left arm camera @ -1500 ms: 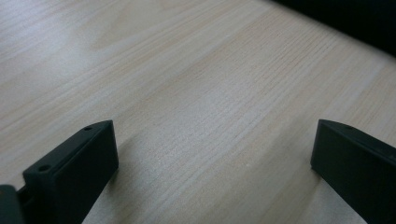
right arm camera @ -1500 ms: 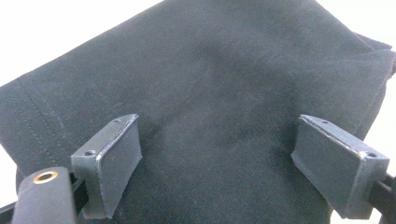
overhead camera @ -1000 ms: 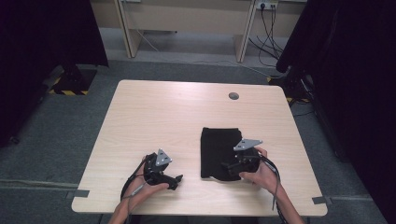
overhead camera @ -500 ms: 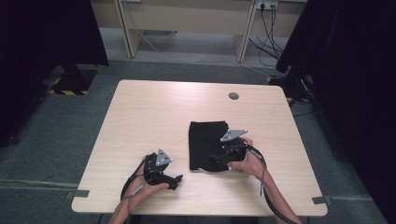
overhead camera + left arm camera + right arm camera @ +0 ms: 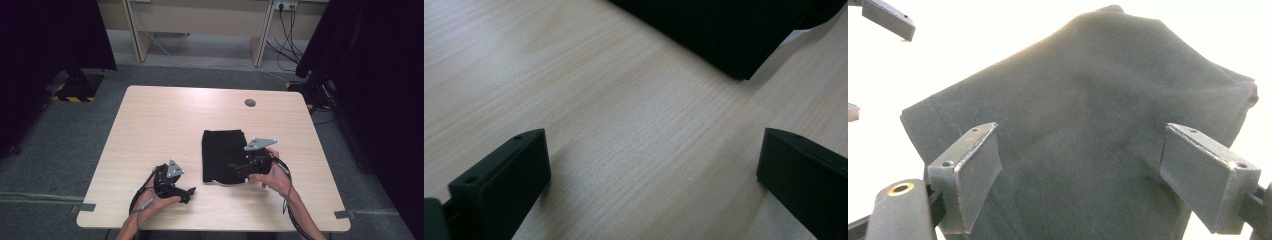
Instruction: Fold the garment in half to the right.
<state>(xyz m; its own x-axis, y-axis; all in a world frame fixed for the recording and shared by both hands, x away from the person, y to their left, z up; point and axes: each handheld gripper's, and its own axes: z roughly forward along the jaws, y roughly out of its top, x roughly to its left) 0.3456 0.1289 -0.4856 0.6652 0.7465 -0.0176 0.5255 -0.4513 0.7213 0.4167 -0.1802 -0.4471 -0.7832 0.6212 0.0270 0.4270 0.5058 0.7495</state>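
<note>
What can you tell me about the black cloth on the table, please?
The black cloth is a plain, matte fabric folded into a neat upright rectangle, lying flat on the light wooden table, right of centre. The right gripper sits at its lower right edge, jaws open above the fabric. The left gripper stays apart from it.

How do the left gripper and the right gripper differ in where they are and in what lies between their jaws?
The left gripper is over bare table, apart from the black cloth; the right gripper is over that cloth. Between the left jaws lies wood; between the right jaws, cloth. Both are open.
</note>
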